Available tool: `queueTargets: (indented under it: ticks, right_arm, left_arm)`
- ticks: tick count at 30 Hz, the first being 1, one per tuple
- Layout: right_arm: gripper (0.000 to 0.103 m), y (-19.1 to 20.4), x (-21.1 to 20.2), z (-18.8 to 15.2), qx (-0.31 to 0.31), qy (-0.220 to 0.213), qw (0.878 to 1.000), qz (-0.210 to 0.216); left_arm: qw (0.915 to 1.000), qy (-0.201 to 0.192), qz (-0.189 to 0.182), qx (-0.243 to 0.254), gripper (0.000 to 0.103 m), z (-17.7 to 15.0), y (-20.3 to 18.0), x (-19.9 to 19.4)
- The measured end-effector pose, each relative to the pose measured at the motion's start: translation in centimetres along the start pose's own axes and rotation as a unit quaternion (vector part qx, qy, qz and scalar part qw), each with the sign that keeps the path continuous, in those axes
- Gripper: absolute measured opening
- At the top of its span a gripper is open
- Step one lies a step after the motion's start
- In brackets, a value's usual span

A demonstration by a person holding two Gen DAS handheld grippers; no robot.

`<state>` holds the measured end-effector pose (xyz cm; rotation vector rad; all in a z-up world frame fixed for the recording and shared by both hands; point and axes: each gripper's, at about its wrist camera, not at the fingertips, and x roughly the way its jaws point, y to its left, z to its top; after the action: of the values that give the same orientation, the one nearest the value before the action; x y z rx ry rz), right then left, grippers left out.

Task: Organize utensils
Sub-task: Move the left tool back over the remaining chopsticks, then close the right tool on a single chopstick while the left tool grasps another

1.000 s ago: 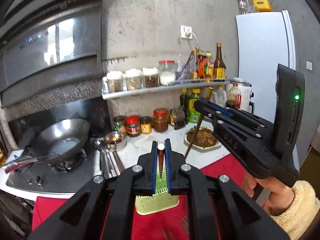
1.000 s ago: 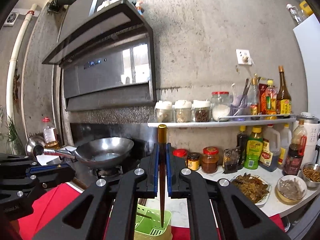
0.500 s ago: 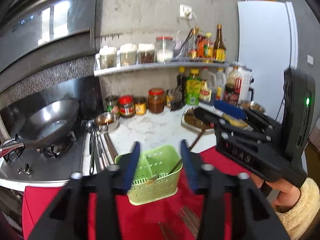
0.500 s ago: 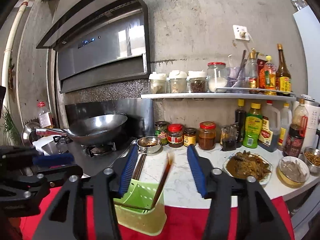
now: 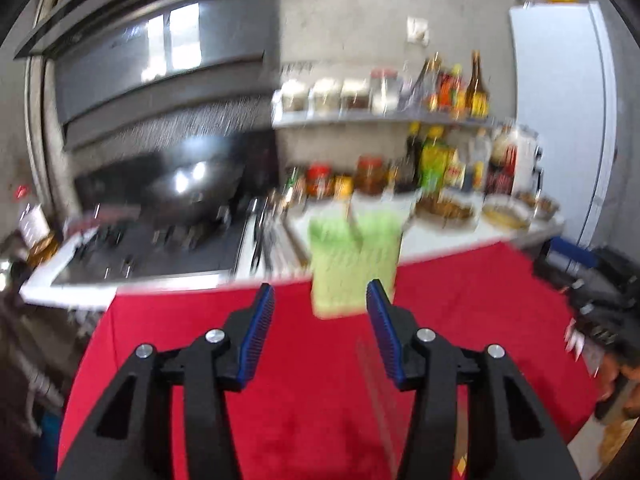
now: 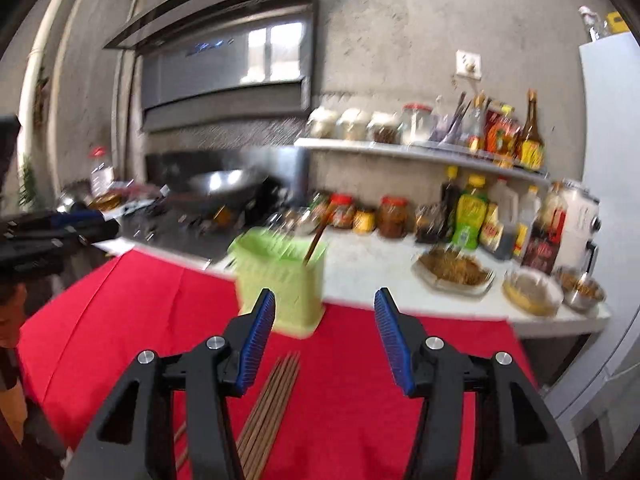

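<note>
Here a red cloth [image 6: 352,360] covers the near surface, its far edge meeting a white marble counter [image 6: 376,276] under a bare concrete wall [image 6: 400,40]. On the far left a wok [image 6: 224,186] sits on the dark hob below a range hood [image 6: 224,60]; on the right a white fridge [image 5: 560,120] closes the room. The green utensil holder [image 6: 280,280] stands at the cloth's far edge with a brown chopstick [image 6: 316,236] leaning out of it. More chopsticks [image 6: 272,396] lie loose on the near cloth. The left gripper [image 5: 320,300] and right gripper [image 6: 324,304] are both spread with nothing between the blue pads, having just been opening. Bare cloth lies open to either side of the holder.
</note>
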<state>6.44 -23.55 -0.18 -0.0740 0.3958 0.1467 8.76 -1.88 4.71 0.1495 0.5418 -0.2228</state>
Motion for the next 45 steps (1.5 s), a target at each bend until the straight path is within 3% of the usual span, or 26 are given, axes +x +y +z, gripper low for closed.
queueTargets:
  ticks: [9, 15, 18, 22, 45]
  right_arm:
    - [0.054, 3.0, -1.6, -8.3, 0.008, 0.054, 0.998, 0.008]
    - [0.054, 3.2, -1.9, -12.5, 0.037, 0.109, 0.993, 0.012]
    - [0.05, 3.8, -1.4, -14.1, 0.039, 0.143, 0.989, 0.016]
    - [0.02, 4.4, -0.3, -15.1, 0.049, 0.161, 0.986, 0.022]
    - [0.012, 4.8, 3.5, -14.4, 0.065, 0.18, 0.981, 0.018]
  left_arm:
    - [0.9947, 0.099, 0.013, -0.026, 0.047, -12.2, 0.7, 1.3]
    - [0.991, 0.118, 0.038, -0.049, 0.047, -15.7, 1.9, 0.5]
    - [0.9892, 0.127, 0.045, -0.057, 0.047, -16.6, 2.2, 0.2]
    - [0.9871, 0.141, 0.035, -0.067, 0.047, -17.2, 2.1, 1.0]
    - [0.9863, 0.147, 0.037, -0.066, 0.047, -17.3, 1.5, 2.3]
